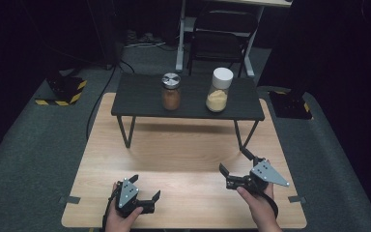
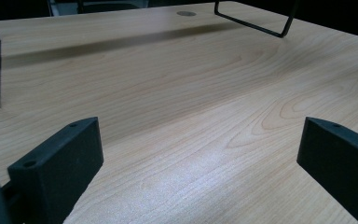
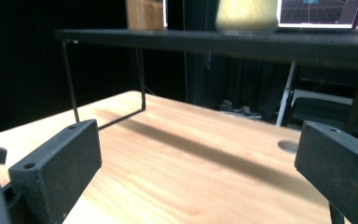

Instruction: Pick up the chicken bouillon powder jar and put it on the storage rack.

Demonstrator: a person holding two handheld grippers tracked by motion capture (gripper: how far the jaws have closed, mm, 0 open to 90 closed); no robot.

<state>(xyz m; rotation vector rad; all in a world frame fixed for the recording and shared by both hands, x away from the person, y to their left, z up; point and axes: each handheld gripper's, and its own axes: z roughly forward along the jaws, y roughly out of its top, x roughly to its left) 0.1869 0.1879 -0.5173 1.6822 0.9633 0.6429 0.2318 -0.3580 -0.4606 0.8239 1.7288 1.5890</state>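
two jars stand on the black shelf (image 1: pixel 140 101) at the table's (image 1: pixel 183 150) far side: the brown-filled jar (image 1: pixel 171 91) left, the yellow-filled jar (image 1: pixel 219 90) right, well apart. near the front edge, the left gripper (image 1: pixel 147 189) and right gripper (image 1: pixel 235 162) hover released, jaws wide, nothing between them.

The room is dim; light falls from overhead mainly on the wooden table (image 1: pixel 183 159), while everything around the table sinks into near black. The black shelf (image 1: pixel 188 99) standing on the table throws a soft dark band of shadow onto the wood beneath and in front of it. A pale sheen lies on the table in the left gripper view, between the near jaws. In the right gripper view the jars above the shelf are blurred and cut off, and the jaws look grainy. The high view is soft and low in detail.
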